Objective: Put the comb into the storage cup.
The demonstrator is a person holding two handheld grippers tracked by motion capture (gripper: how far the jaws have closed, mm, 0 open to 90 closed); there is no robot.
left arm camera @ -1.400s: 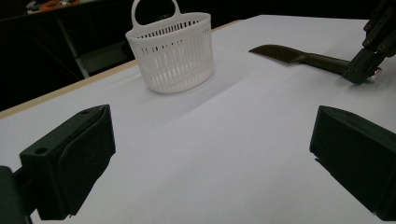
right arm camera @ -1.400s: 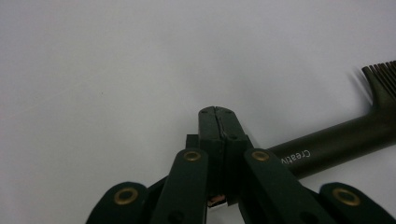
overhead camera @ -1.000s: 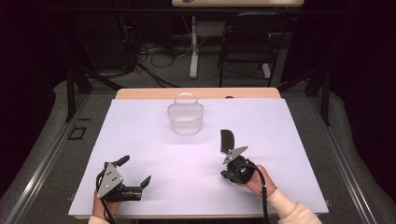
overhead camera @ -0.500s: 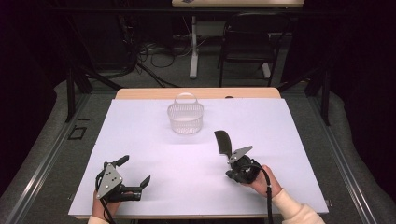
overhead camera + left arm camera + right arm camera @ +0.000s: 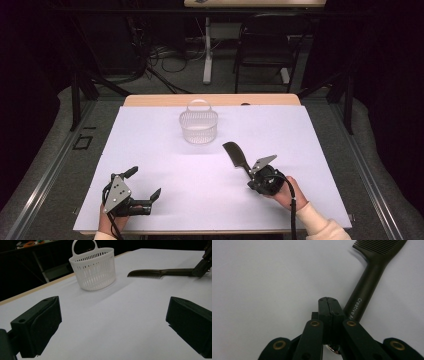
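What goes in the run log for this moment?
right gripper: shut on comb handle, comb lifted | left gripper: open, nothing between jaws | basket: upright, apart from comb

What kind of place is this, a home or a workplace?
Probably a lab or recording room, not a home: a white-covered table stands against a dark backdrop, loose cables lie on the floor, and an empty black chair stands behind.

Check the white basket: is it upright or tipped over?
Upright. The white basket stands on its base on the table, handle arching over the open top, apart from the black comb.
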